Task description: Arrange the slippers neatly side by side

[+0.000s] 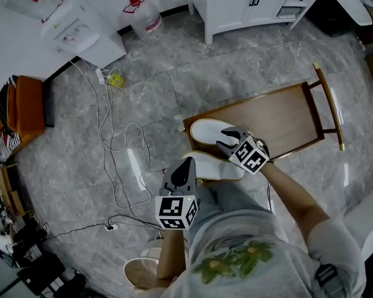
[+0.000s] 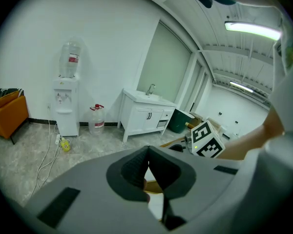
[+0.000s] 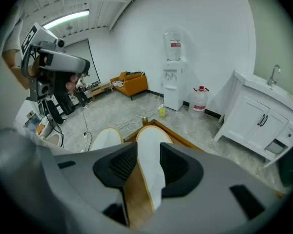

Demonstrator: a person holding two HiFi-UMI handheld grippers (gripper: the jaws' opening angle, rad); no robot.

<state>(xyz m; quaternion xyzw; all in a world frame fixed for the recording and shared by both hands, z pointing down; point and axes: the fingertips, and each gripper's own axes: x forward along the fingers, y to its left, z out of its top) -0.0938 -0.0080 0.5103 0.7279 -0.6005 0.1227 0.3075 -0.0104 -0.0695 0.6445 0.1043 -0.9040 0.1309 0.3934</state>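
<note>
Tabletop [image 1: 280, 120] slipper [image 3: 153, 140] points away between spread right gripper [image 3: 145, 155] fingers [image 3: 177, 165]; left gripper [image 2: 148, 155] seemingly closed.

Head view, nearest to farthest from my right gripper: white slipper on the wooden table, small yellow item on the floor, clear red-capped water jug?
1. White tan-edged slipper, on the wooden table, just ahead of the right gripper.
2. Small yellow item, on the floor, upper left.
3. Clear red-capped water jug, by the far wall.

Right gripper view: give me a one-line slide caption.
Right gripper, jaws open, poised over a white slipper on the wooden table, second slipper beside it at left.
</note>
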